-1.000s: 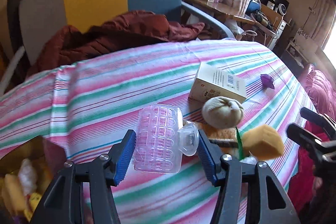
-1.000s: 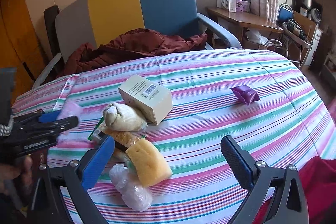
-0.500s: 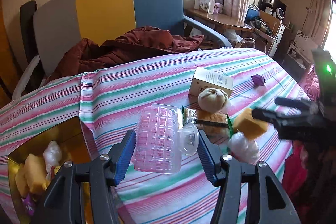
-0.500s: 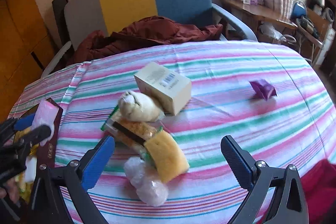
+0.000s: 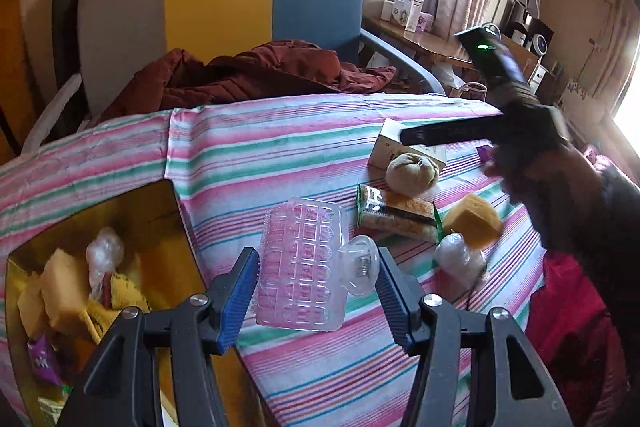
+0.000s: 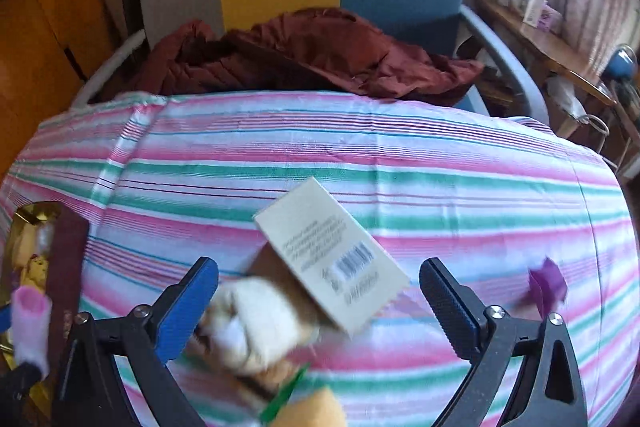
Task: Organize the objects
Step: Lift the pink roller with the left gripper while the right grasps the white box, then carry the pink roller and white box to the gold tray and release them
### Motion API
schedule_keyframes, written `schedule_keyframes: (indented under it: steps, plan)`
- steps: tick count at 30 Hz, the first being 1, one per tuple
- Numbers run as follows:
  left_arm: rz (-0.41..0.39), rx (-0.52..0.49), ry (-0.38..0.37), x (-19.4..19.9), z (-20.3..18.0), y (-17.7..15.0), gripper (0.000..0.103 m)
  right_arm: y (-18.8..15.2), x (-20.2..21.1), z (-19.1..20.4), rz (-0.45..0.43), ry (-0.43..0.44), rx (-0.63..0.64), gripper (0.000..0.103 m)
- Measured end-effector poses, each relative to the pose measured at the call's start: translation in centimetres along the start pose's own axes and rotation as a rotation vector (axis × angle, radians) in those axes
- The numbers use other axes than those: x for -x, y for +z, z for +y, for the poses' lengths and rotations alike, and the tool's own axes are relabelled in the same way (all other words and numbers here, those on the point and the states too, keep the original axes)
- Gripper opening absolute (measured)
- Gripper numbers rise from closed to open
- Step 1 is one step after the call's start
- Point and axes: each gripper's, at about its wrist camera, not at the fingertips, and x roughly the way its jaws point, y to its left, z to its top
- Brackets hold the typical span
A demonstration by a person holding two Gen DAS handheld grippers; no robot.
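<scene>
My left gripper (image 5: 314, 285) clenches a clear plastic hair clip (image 5: 304, 267) at frame centre; my right gripper (image 6: 318, 301) gapes released over the cardboard box (image 6: 332, 255).

Our right claw (image 6: 318, 301) hangs wide apart over the cream box (image 6: 332, 259) and round bun (image 6: 252, 335) on the striped bench (image 6: 400, 163).

A tin (image 5: 176, 211) lay at the counter's (image 5: 280, 155) left edge. Right of it, between the left tongs' (image 5: 316, 291) fingers, sat a clear clip (image 5: 308, 267). Farther right lay a snack packet (image 5: 396, 215), a sponge (image 5: 472, 221) and a round bun (image 5: 412, 171), with a carton (image 6: 332, 255) behind them. A chair (image 5: 224, 15) stood behind the counter.
</scene>
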Motion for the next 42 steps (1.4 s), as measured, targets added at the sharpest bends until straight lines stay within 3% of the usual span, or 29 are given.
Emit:
schedule_keyframes:
  steps: [3, 5, 6, 7, 9, 17, 22, 31, 36, 42]
  plan:
    - [0.007, 0.014, -0.004, 0.0, 0.5, -0.2, 0.059, 1.2, -2.5, 0.1, 0.051, -0.021, 0.015, 0.099]
    - [0.011, 0.028, -0.006, 0.0, 1.0, -0.3, 0.059, 1.5, -4.0, 0.1, 0.094, -0.032, 0.024, 0.092]
    - [0.015, 0.033, -0.009, 0.0, 1.1, -0.4, 0.059, 1.4, -5.2, 0.0, 0.143, -0.043, 0.027, 0.083]
    - [0.014, 0.039, -0.009, 0.1, 1.3, -0.5, 0.059, 1.4, -5.7, -0.1, 0.158, -0.045, 0.028, 0.065]
    - [0.013, 0.047, -0.007, 0.1, 1.6, -0.5, 0.059, 1.0, -5.9, -0.2, 0.155, -0.08, 0.029, 0.052]
    - [-0.013, 0.073, 0.026, 1.4, 2.5, -1.1, 0.059, 0.7, 0.1, -2.9, -0.003, -0.208, -0.046, 0.05]
    - [-0.047, 0.085, 0.064, 3.1, 3.1, -1.8, 0.059, 0.2, 5.6, -3.0, -0.119, -0.205, -0.074, 0.05]
    - [-0.075, 0.116, 0.09, 5.7, 4.4, -3.6, 0.059, -2.9, 11.3, 3.7, -0.231, -0.051, -0.017, 0.05]
    - [-0.083, 0.154, 0.101, 7.3, 5.7, -5.5, 0.059, -4.9, 12.5, 9.0, -0.247, 0.072, 0.034, 0.05]
    - [-0.117, 0.265, 0.116, 11.2, 10.0, -9.0, 0.059, -8.2, 12.1, 16.5, -0.207, 0.227, 0.108, 0.05]
